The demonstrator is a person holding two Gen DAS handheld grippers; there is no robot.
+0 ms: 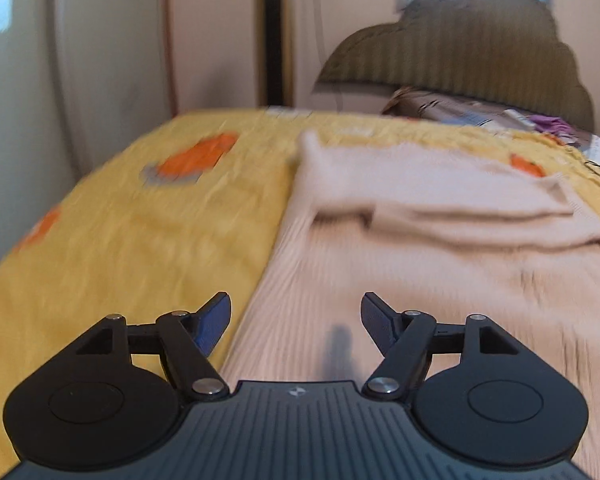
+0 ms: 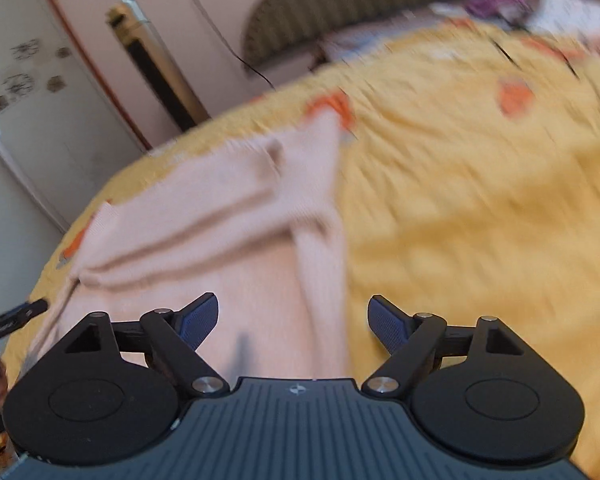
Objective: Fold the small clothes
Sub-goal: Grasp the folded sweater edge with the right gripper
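Only right view shows left gripper (image 2: pixel 40 306) beside sweater (image 2: pixel 228 216).

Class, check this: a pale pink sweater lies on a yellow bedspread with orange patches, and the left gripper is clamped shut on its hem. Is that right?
Not quite. The left gripper is open, its fingers apart and holding nothing, as the left wrist view shows. The rest stands: the sweater lies on the yellow bedspread with orange patches.

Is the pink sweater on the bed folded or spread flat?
Partly folded: the pink sweater has its sleeves laid across its body, which lies flat on the yellow bedspread.
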